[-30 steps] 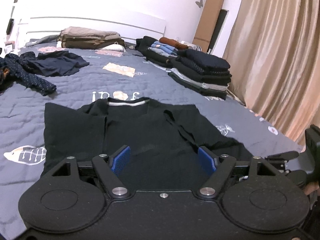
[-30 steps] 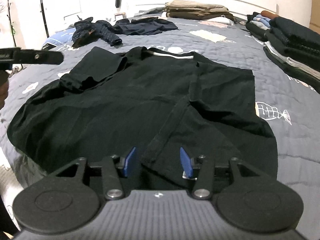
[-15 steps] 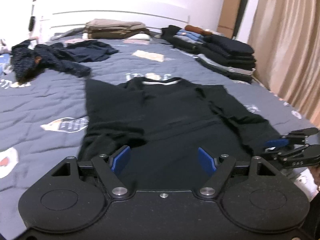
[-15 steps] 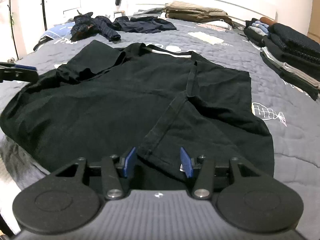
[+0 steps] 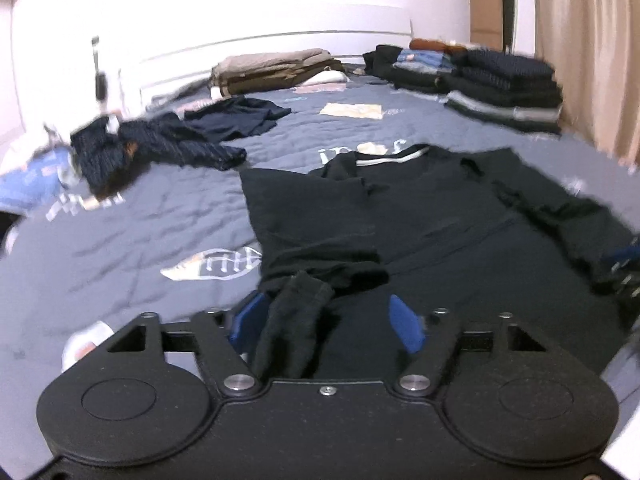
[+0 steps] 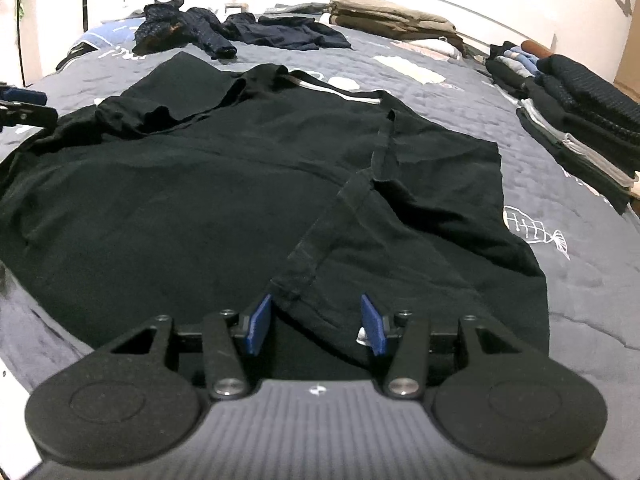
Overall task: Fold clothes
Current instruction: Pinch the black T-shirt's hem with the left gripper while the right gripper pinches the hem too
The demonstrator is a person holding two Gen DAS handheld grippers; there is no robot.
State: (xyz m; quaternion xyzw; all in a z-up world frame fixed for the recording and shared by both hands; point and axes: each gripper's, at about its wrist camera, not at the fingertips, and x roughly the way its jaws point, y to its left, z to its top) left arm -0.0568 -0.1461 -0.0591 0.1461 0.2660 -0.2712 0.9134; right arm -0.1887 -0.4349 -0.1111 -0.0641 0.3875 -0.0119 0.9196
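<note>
A black short-sleeved T-shirt with a white-trimmed neckline [image 6: 224, 184] lies spread on a grey quilted bedspread printed with white fish drawings [image 6: 560, 280], its hem nearest both claws and its collar at the far end.

The left gripper [image 5: 326, 322] is low at the hem's left corner. A bunched fold of the black cloth stands between its 2 blue pads [image 5: 404, 326], lying against the left pad, while a gap shows beside the right pad; the jaws are closing, not yet pinching the cloth.

The right gripper [image 6: 316, 324] is at the hem's right side. Its jaws stand half wide, and a folded-over hemmed strip of the shirt runs away from the space between the blue pads [image 6: 258, 322]; neither pad presses it.

Beyond the shirt, ahead of the left claw and to its left, a crumpled dark navy patterned garment [image 5: 156, 148] lies loose. Far ahead sits a folded pile of tan and brown clothes [image 5: 276, 70], and to the far right a stack of folded dark garments [image 5: 504, 88] beside a beige curtain [image 5: 588, 48].
</note>
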